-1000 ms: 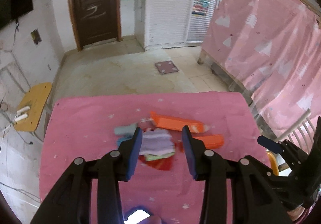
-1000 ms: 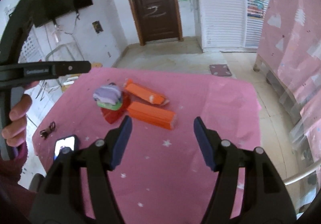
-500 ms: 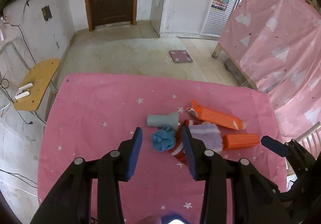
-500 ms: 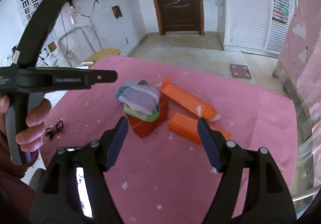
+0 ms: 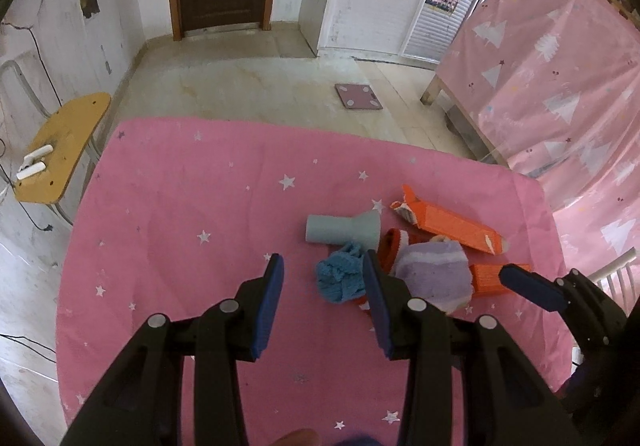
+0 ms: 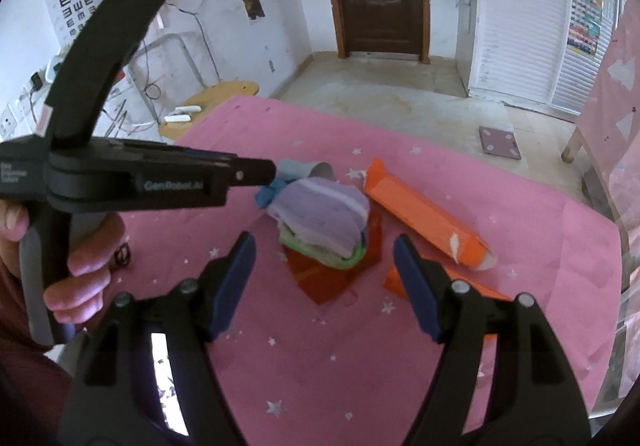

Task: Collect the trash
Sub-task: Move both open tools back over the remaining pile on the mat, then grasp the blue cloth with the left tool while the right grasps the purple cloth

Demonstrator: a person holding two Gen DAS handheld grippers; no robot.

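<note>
On the pink star tablecloth [image 5: 180,226] lies a pile: a grey-blue paper cup [image 5: 340,232] on its side, a crumpled blue cloth [image 5: 340,278], a purple striped cloth [image 5: 432,278] over a green one [image 6: 320,250] and a red box [image 6: 332,274], and two orange cartons [image 5: 456,226] [image 5: 486,278]. My left gripper [image 5: 320,302] is open, its right finger beside the blue cloth. My right gripper [image 6: 324,282] is open and empty, in front of the purple cloth [image 6: 320,214] and red box. The long orange carton [image 6: 424,214] lies right of them.
A phone [image 6: 160,366] lies at the table's near left edge. A yellow stool [image 5: 60,142] stands left of the table. A pink-covered table [image 5: 560,66] is at the right. A small scale [image 5: 358,96] lies on the floor beyond.
My left gripper has swung left, off the purple cloth and over toward the blue cloth and cup. My right gripper has moved closer to the pile, now centred on the red box.
</note>
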